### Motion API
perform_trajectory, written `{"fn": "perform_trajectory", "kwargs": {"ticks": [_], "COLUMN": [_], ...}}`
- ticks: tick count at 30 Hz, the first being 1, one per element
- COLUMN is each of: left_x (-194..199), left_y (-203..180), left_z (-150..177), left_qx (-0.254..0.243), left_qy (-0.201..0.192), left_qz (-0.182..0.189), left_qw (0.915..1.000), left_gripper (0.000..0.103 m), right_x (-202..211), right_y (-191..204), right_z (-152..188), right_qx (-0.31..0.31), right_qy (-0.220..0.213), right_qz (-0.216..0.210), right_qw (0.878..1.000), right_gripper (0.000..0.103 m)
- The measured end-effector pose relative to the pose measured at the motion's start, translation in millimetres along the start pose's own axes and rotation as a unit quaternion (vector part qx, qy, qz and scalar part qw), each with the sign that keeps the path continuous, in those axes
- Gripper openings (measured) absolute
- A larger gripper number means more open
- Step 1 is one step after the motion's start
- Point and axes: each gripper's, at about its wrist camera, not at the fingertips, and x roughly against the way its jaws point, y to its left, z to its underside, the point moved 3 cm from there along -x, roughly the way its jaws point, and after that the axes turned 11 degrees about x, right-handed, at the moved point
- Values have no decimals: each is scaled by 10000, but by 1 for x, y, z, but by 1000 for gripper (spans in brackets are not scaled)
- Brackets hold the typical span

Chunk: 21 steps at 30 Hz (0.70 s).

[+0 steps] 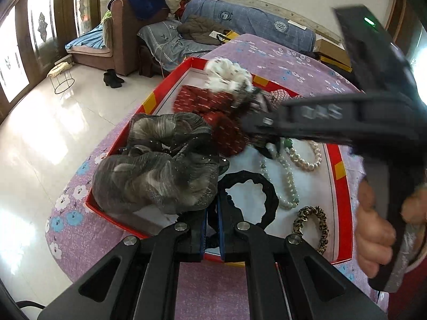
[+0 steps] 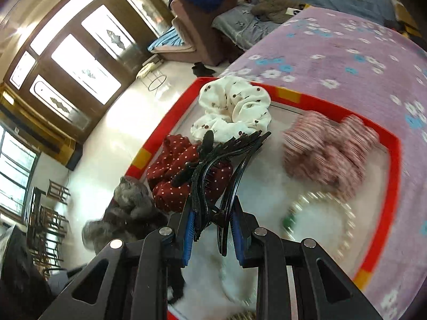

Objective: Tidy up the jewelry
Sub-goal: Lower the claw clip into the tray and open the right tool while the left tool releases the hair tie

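Observation:
A red-rimmed tray point(image 1: 340, 160) on the purple flowered bed holds scrunchies and necklaces. My left gripper point(image 1: 212, 229) is shut on a black scrunchie point(image 1: 268, 200) at the tray's near edge. My right gripper point(image 2: 210, 229) is shut on a black hair clip with a bow point(image 2: 213, 165), held above the tray; it reaches in from the right in the left wrist view point(image 1: 256, 101). Under it lie a dark red dotted scrunchie point(image 2: 170, 184) and a white dotted scrunchie point(image 2: 234, 109). A grey scrunchie point(image 1: 157, 176) sits at the tray's left.
A pink striped scrunchie point(image 2: 328, 152), pearl necklaces point(image 1: 288, 184) and a leopard scrunchie point(image 1: 312, 224) lie in the tray. The purple bedspread point(image 2: 333, 53) surrounds it. A brown sofa point(image 1: 125, 34) with clothes and bedding stands behind; shiny floor point(image 1: 53, 122) lies to the left.

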Motion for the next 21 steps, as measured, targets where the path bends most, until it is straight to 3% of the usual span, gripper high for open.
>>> {"fn": "perform_trajectory", "kwargs": {"ticks": [9, 13, 21], "left_x": [-4, -6, -17], "left_y": [-4, -9, -30], "left_z": [-1, -2, -1], "left_qx": [-19, -83, -322], "left_qy": [64, 82, 74], "left_qz": [48, 57, -134], "left_qw": [10000, 9999, 9994], "left_gripper": [7, 7, 7], "right_x": [-17, -4, 12], "right_y": [3, 0, -12], "right_z": [-32, -19, 6], "right_qx": [177, 241, 342], "right_qy": [30, -45, -78], "right_qz": [226, 234, 719], "right_qw": [9996, 9994, 9968], "right_gripper": [28, 28, 28]}}
